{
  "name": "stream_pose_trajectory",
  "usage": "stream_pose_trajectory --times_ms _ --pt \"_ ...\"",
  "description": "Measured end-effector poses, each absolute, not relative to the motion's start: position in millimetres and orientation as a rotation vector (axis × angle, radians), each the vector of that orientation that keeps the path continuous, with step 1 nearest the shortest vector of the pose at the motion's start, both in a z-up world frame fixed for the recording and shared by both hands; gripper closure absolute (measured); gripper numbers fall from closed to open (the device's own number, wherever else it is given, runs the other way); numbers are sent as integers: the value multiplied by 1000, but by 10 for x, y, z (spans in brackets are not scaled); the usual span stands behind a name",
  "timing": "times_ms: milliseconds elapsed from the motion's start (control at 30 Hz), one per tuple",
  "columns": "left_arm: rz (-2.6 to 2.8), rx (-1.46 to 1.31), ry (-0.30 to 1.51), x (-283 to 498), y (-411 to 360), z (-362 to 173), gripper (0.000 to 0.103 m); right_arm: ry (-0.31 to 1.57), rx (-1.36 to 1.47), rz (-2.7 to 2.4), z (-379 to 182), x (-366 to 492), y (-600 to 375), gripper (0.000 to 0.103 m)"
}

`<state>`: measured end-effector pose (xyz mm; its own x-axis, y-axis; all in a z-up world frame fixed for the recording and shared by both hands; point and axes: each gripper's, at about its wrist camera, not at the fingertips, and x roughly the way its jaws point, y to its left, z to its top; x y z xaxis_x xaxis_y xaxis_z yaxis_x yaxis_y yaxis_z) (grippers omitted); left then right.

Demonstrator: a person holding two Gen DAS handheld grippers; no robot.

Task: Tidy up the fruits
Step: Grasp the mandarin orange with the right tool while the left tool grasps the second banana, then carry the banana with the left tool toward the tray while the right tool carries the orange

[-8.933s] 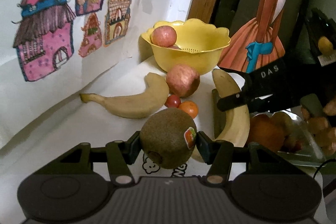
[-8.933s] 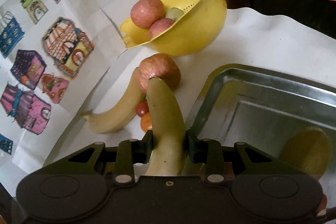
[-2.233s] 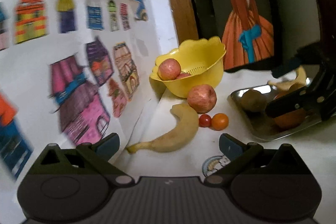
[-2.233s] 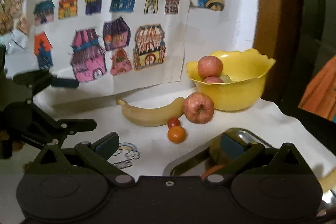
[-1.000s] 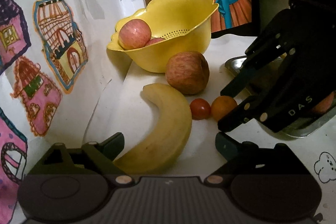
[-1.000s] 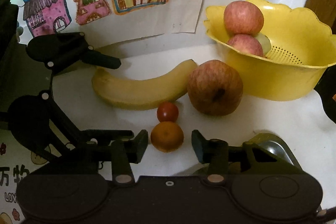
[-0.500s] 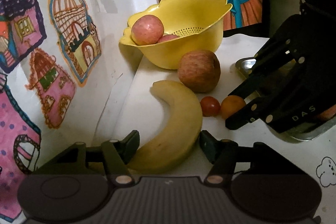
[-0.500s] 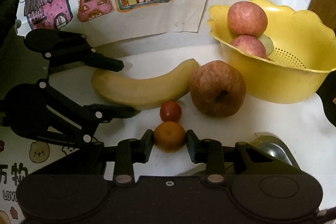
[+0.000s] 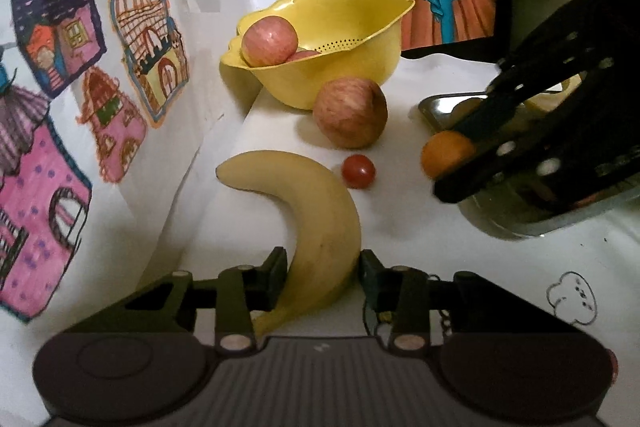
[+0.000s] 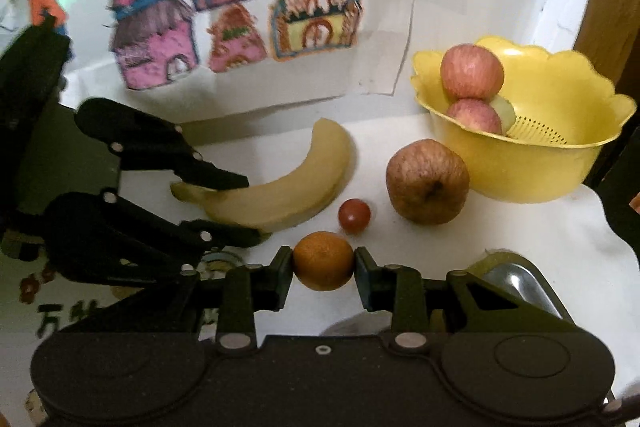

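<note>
1. Against the back wall, paper sheets of coloured house drawings point(image 10: 236, 15) hang down to the white tabletop point(image 9: 400, 227).
2. At the table's far end stands a yellow colander bowl point(image 9: 348, 67) with two red apples point(image 10: 472, 71) inside, one stacked on the other.
3. On the right side of the left wrist view, a metal tray point(image 9: 516, 223) rests on the table, largely hidden by the right gripper.
4. Lying on the cloth, the banana point(image 9: 320, 219) curves toward the bowl; the left gripper point(image 9: 322, 275) clamps its stem half, both pads pressed to the peel.
5. Just in front of the bowl sits a loose, wrinkled apple point(image 10: 427, 182), apart from the banana.
6. Gripped between the pads of the right gripper point(image 10: 322, 267), a small orange point(image 10: 322, 261) is near the tray's corner.
7. Between banana tip and wrinkled apple lies a cherry tomato point(image 10: 354, 215), touching neither.
</note>
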<state>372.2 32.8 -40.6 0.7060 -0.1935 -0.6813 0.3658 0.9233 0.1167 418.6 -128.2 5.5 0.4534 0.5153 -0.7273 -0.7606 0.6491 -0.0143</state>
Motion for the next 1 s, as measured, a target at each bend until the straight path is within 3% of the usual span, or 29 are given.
stream_pose_trajectory --times_ms 133,267,400,533,600,633,1000 --pt "-294 219 728 3756 309 -398 57 729 -353 812 135 3999 -1364 68" --pt "-258 182 721 3897 241 -416 45 707 -323 812 202 3865 -1451 68" --pt "-208 153 743 4072 171 -464 43 686 -301 806 272 3712 -1595 68" --pt "-178 93 744 4142 156 -487 46 687 -284 787 292 3633 -1748 68" --pt "-175 89 740 4138 146 -497 60 688 -278 773 288 3611 -1803 68" --pt "-174 85 739 4127 144 -495 62 686 -273 764 284 3600 -1829 68" --pt "-217 2 787 3544 93 -380 62 627 -224 714 122 3241 -1963 68"
